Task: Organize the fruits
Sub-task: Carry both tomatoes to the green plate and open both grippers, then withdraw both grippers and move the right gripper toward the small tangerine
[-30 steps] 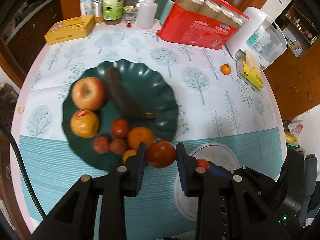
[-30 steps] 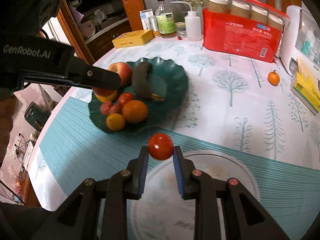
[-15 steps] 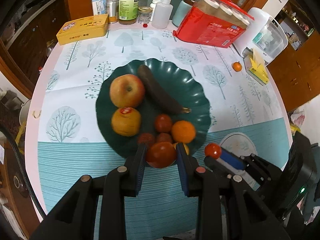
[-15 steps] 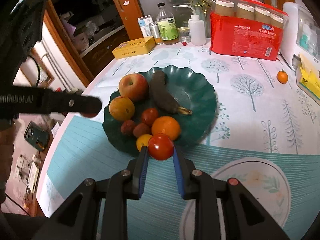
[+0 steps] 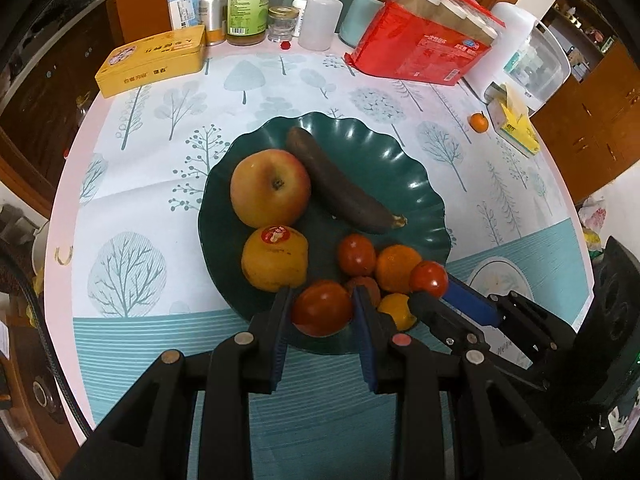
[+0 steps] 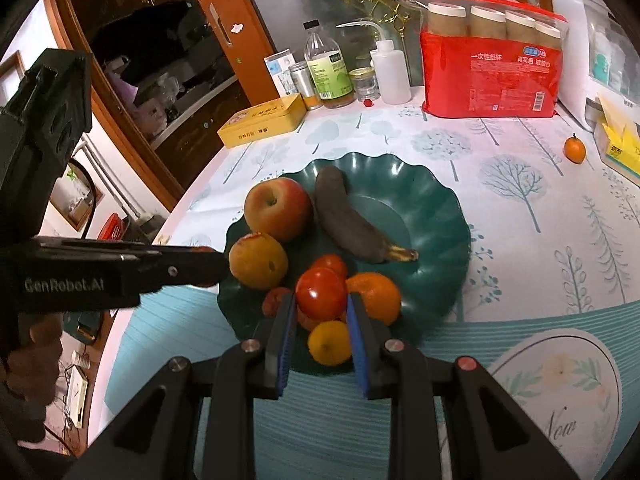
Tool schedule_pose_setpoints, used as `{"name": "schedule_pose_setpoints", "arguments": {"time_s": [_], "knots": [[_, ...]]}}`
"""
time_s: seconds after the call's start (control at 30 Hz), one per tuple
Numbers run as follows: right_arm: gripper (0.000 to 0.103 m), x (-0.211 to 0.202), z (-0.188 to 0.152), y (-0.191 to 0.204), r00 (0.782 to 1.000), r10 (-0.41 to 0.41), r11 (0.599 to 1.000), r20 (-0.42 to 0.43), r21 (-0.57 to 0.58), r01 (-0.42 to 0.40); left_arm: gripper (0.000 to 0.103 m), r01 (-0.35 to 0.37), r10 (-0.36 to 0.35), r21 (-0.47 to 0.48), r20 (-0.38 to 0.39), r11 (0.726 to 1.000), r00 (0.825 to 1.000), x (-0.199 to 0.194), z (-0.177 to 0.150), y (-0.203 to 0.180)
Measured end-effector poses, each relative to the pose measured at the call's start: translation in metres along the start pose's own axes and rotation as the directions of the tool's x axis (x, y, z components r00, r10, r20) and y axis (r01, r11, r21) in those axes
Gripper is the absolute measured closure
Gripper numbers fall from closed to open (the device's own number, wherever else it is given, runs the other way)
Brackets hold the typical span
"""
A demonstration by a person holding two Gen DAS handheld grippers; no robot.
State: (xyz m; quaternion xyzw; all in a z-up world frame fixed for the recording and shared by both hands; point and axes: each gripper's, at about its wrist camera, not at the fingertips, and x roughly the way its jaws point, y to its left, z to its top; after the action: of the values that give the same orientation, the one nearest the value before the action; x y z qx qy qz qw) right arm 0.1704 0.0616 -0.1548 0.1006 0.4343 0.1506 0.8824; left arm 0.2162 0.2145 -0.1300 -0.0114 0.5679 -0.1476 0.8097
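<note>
A dark green scalloped plate holds an apple, a brown banana, a yellow stickered fruit, an orange and small red fruits. My left gripper is shut on a red tomato over the plate's near rim. My right gripper is shut on another red tomato, held above the near fruits; it shows in the left wrist view.
A small orange lies alone on the cloth at the right. A white plate sits at the near right. A yellow tin, bottles, a red cup pack and a tissue box line the far side.
Both grippers have moved forward with their tomatoes and now hang over the near edge of the green plate. The fruits on the plate have not moved.
</note>
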Motion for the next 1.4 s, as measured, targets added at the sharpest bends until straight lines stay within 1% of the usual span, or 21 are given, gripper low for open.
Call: {"name": "schedule_pose_setpoints", "arguments": {"time_s": [0.1, 0.17, 0.27, 0.3, 0.37, 0.43, 0.5, 0.7, 0.77, 0.83, 0.97, 1.03, 1.07, 1.17, 1.27, 1.33, 1.4], "knots": [[0.077, 0.002, 0.002, 0.003, 1.0, -0.011, 1.0, 0.008, 0.004, 0.011, 0.073, -0.009, 0.009, -0.005, 0.008, 1.0, 1.0, 0.002, -0.001, 0.002], [0.076, 0.002, 0.001, 0.003, 1.0, -0.014, 1.0, 0.006, 0.012, 0.014, 0.073, 0.004, -0.004, -0.008, 0.007, 1.0, 1.0, 0.0, -0.002, 0.003], [0.067, 0.001, -0.001, 0.001, 1.0, -0.017, 1.0, 0.005, 0.025, 0.017, 0.072, 0.005, -0.005, -0.016, 0.011, 1.0, 1.0, -0.003, -0.004, 0.006], [0.065, -0.001, -0.002, 0.001, 1.0, -0.017, 1.0, 0.007, 0.025, 0.017, 0.072, 0.005, -0.005, -0.02, 0.012, 1.0, 1.0, -0.004, -0.005, 0.006], [0.065, -0.003, -0.003, 0.001, 1.0, -0.022, 0.999, 0.006, 0.023, 0.022, 0.071, 0.004, -0.003, -0.028, 0.009, 1.0, 1.0, -0.006, -0.007, 0.007], [0.065, -0.005, -0.005, -0.001, 1.0, -0.028, 0.999, 0.001, 0.024, 0.027, 0.066, 0.006, -0.006, -0.031, 0.003, 1.0, 1.0, -0.007, -0.01, 0.006], [0.065, -0.008, -0.008, -0.003, 1.0, -0.03, 0.999, -0.003, 0.03, 0.03, 0.064, 0.005, -0.005, -0.028, -0.005, 1.0, 1.0, -0.007, -0.013, 0.003], [0.065, -0.02, -0.026, -0.014, 0.997, -0.063, 0.997, -0.041, 0.05, 0.065, 0.064, 0.021, -0.021, -0.017, -0.032, 1.0, 0.999, -0.001, -0.025, -0.013], [0.065, -0.025, -0.034, -0.023, 0.995, -0.085, 0.994, -0.06, 0.062, 0.088, 0.062, 0.03, -0.03, -0.007, -0.043, 1.0, 0.999, 0.002, -0.029, -0.022], [0.065, -0.031, -0.041, -0.032, 0.992, -0.103, 0.991, -0.074, 0.075, 0.109, 0.057, 0.034, -0.034, 0.004, -0.053, 0.999, 0.998, 0.004, -0.033, -0.032], [0.065, -0.046, -0.054, -0.062, 0.984, -0.141, 0.98, -0.113, 0.128, 0.155, 0.055, 0.044, -0.043, 0.028, -0.069, 0.999, 0.997, 0.008, -0.039, -0.058], [0.065, -0.054, -0.059, -0.078, 0.979, -0.155, 0.973, -0.133, 0.153, 0.175, 0.049, 0.048, -0.045, 0.031, -0.068, 0.998, 0.997, 0.008, -0.04, -0.07], [0.065, -0.059, -0.06, -0.088, 0.976, -0.161, 0.969, -0.145, 0.165, 0.184, 0.047, 0.048, -0.046, 0.03, -0.069, 0.998, 0.997, 0.008, -0.04, -0.077], [0.065, -0.071, -0.059, -0.115, 0.97, -0.173, 0.959, -0.172, 0.194, 0.206, 0.044, 0.047, -0.045, 0.026, -0.067, 0.999, 0.997, 0.01, -0.039, -0.096], [0.065, -0.087, -0.052, -0.141, 0.966, -0.184, 0.956, -0.181, 0.196, 0.219, 0.04, 0.043, -0.043, 0.01, -0.058, 0.999, 0.997, 0.01, -0.038, -0.116], [0.063, -0.095, -0.044, -0.158, 0.965, -0.19, 0.956, -0.183, 0.191, 0.225, 0.034, 0.035, -0.035, -0.001, -0.058, 0.999, 0.998, 0.011, -0.037, -0.126], [0.058, -0.103, -0.032, -0.178, 0.963, -0.2, 0.955, -0.18, 0.186, 0.233, 0.031, 0.018, -0.019, -0.015, -0.056, 1.0, 0.998, 0.012, -0.034, -0.138]]}}
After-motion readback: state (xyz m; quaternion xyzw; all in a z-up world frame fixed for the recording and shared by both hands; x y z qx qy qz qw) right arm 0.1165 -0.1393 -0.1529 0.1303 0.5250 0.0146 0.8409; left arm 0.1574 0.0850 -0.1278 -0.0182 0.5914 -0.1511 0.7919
